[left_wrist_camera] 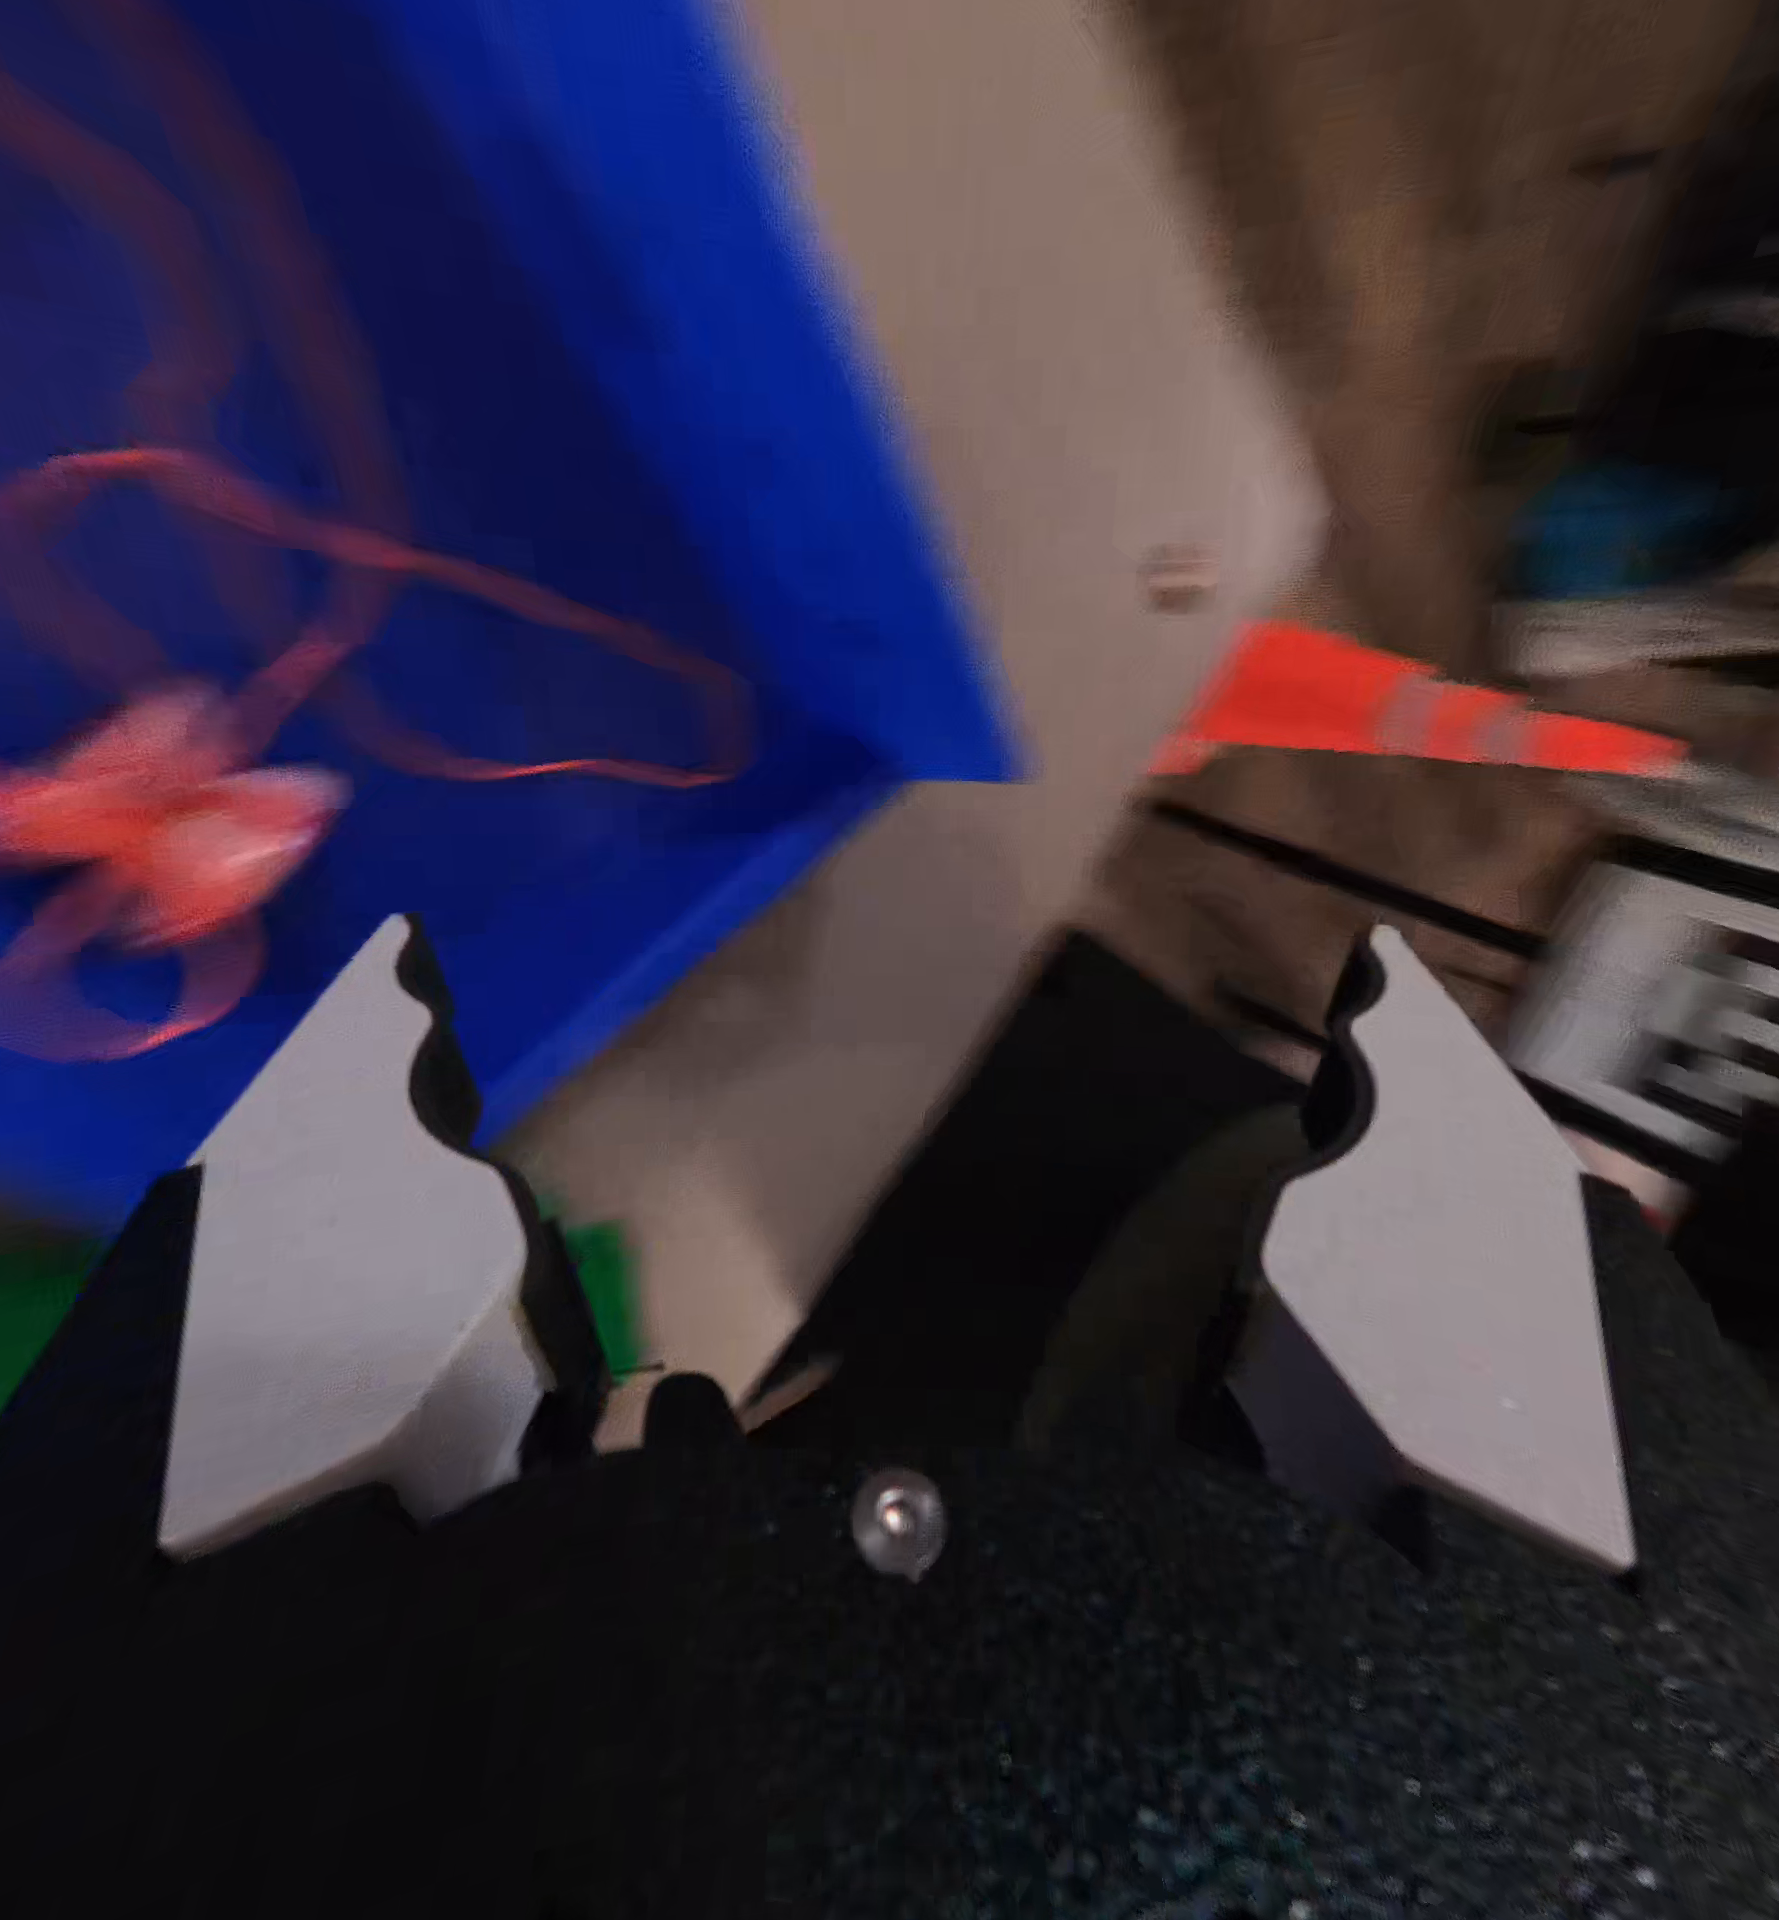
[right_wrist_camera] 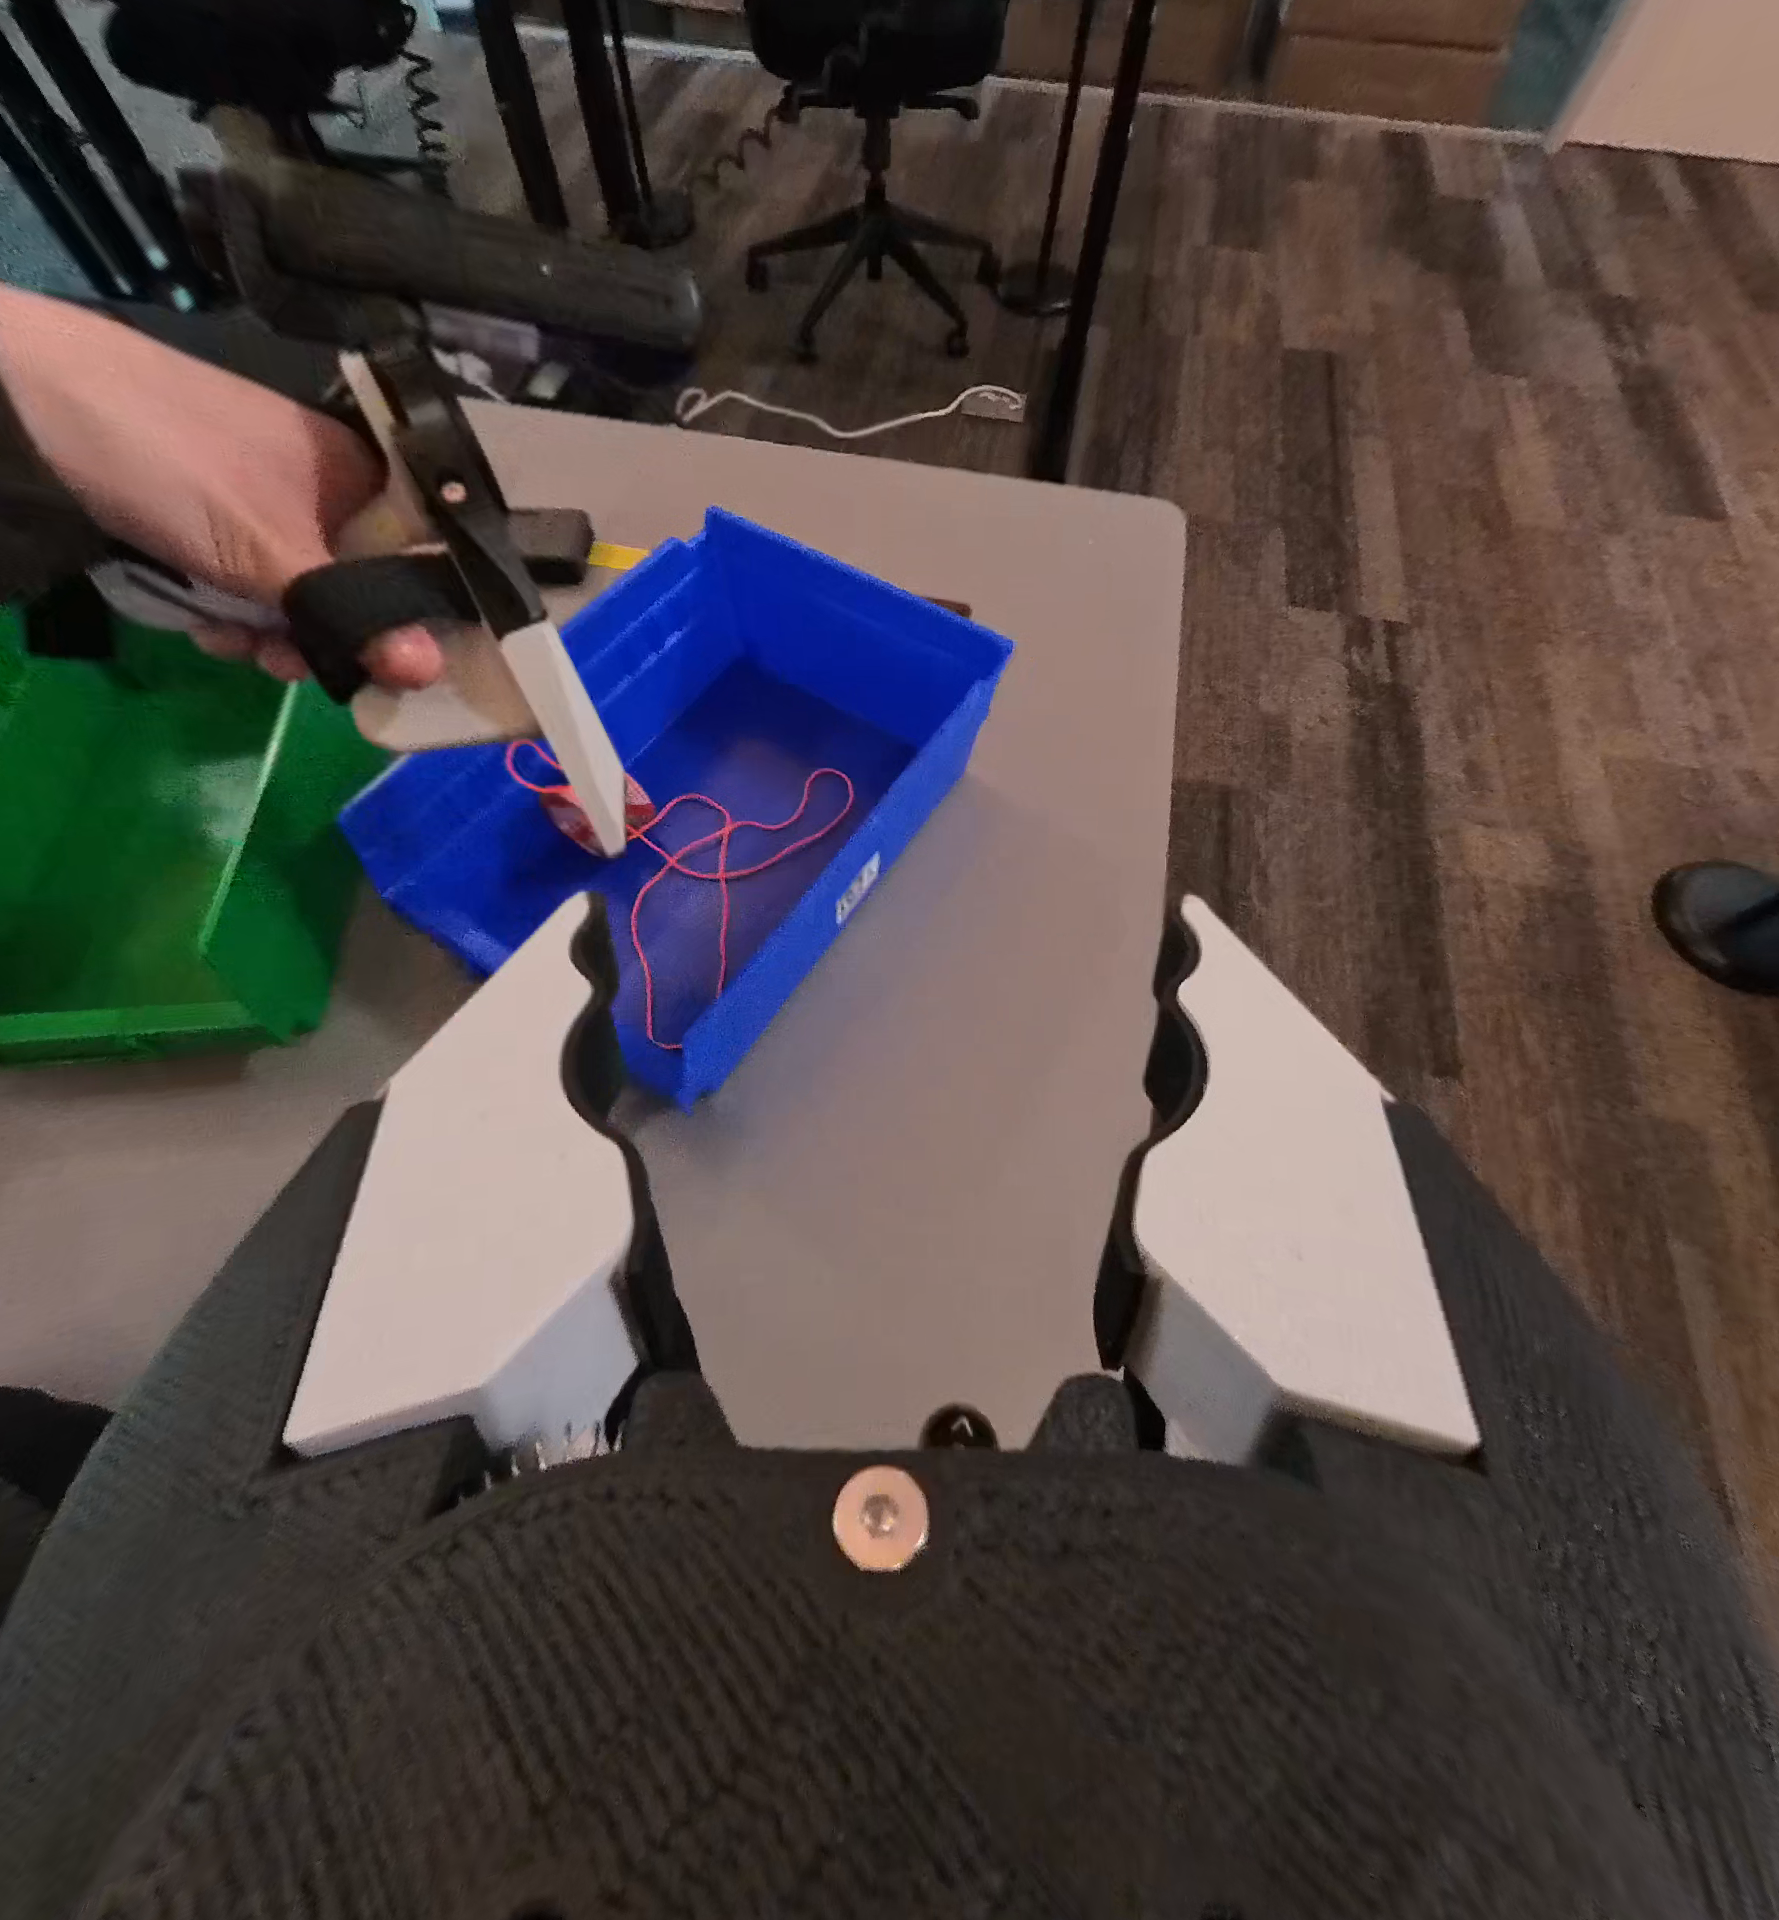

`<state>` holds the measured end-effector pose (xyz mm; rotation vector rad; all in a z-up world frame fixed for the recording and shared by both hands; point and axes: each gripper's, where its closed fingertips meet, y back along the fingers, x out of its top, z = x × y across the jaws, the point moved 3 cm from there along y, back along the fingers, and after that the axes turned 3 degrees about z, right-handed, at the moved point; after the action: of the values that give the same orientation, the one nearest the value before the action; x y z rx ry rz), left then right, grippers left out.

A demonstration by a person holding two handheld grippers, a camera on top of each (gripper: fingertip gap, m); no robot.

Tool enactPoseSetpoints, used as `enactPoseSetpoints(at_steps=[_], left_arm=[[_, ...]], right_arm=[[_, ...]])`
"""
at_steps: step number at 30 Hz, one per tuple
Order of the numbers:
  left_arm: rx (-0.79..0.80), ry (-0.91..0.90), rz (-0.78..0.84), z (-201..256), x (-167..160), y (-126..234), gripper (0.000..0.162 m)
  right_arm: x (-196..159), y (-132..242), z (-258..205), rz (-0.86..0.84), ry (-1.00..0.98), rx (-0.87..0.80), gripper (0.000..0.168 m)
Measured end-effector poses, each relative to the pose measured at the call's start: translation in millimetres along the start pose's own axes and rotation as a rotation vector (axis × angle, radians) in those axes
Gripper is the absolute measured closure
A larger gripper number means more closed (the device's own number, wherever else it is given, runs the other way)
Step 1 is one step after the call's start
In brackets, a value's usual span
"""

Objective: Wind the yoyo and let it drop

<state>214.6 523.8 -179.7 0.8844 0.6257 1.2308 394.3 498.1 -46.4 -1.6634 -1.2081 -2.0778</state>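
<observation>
The right tool (right_wrist_camera: 885,997) hovers nearest, above the near part of the grey table (right_wrist_camera: 895,1247), its two white fingers spread wide with nothing between them.

Just beyond its fingertips a blue bin (right_wrist_camera: 926,790) sits slantwise on the table, toward the far right corner. Inside it lies the yoyo (right_wrist_camera: 646,805), red with some white, near the bin's left wall. Its red string (right_wrist_camera: 719,862) trails loose across the bin floor in several loops that reach the bin's near end.

The left tool (right_wrist_camera: 610,842) comes down into the bin from the left, held in a person's hand (right_wrist_camera: 189,488), and its white tip sits right at the yoyo. In its own wrist view, which is heavily blurred, the left tool (left_wrist_camera: 890,1023) has its fingers wide apart and empty; the yoyo (left_wrist_camera: 137,821) and string (left_wrist_camera: 511,592) show smeared against the blue bin (left_wrist_camera: 604,416) off to the left of the fingers.

A green bin (right_wrist_camera: 106,831) stands at the table's left edge beside the blue one; what it contains cannot be made out.

Past the table's far edge is a wood-look floor (right_wrist_camera: 1487,416) with an office chair (right_wrist_camera: 880,135).
</observation>
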Motion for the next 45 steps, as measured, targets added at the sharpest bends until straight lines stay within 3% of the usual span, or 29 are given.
enactPoseSetpoints(at_steps=[1,2,4,6,7,9,11,12,14,18,21,25,32,35,37,41,45], left_arm=[[0.187,-0.022,-0.029,-24.3,3.0,5.5,0.000],[0.215,-0.033,-0.048,-28.6,7.5,9.0,0.002],[-0.079,0.023,-0.012,9.7,24.7,10.0,0.002],[0.131,-0.015,-0.027,-7.9,34.0,14.8,0.002],[0.143,-0.073,-0.044,-2.4,36.1,15.8,0.003],[-0.088,-0.058,-0.052,39.8,40.3,14.2,0.002],[0.167,-0.134,-0.056,21.0,48.9,16.8,0.003],[0.215,-0.193,-0.031,22.3,55.9,18.4,0.003],[0.049,-0.193,0.102,55.5,71.6,19.3,0.002],[0.301,-0.293,0.300,41.6,86.5,42.2,0.002],[0.122,-0.270,0.429,53.7,81.6,53.8,0.002],[0.322,-0.299,0.626,11.3,70.9,91.7,0.002],[0.397,-0.277,0.935,-36.9,-17.7,127.5,0.004],[0.411,-0.157,1.013,-68.2,-79.1,127.1,0.004],[0.450,-0.066,1.013,-91.0,-123.3,120.7,0.004],[0.574,0.105,0.901,-130.6,-203.5,98.0,0.004],[0.628,0.272,0.872,-153.1,-252.0,79.3,0.004]], right_arm=[[-9.4,10.1,5.3,0.003,-0.007,-0.038,0.066],[-18.5,20.5,11.0,0.005,-0.020,-0.076,0.066],[-32.1,42.0,20.7,0.031,-0.086,-0.129,0.067],[-36.0,62.5,26.5,0.089,-0.152,-0.167,0.069],[-38.9,73.6,31.4,0.108,-0.167,-0.199,0.071],[-43.0,93.6,41.5,0.134,-0.189,-0.260,0.072],[-44.7,109.1,51.1,0.154,-0.208,-0.312,0.073],[-44.3,114.7,54.7,0.165,-0.215,-0.335,0.073],[-44.6,123.5,61.8,0.191,-0.229,-0.370,0.075],[-48.5,123.8,70.0,0.203,-0.266,-0.385,0.078],[-49.9,110.2,71.4,0.181,-0.279,-0.366,0.079],[-44.4,74.2,63.9,0.154,-0.274,-0.306,0.080],[-31.2,-17.7,26.9,0.137,-0.103,-0.225,0.087],[-29.9,-54.4,8.1,0.223,-0.077,-0.217,0.073],[-34.5,-76.5,-9.8,0.263,-0.120,-0.157,0.070],[-53.4,-125.5,-43.7,0.185,-0.211,-0.048,0.060],[-73.0,-174.6,-67.3,0.024,-0.222,0.013,0.060]])
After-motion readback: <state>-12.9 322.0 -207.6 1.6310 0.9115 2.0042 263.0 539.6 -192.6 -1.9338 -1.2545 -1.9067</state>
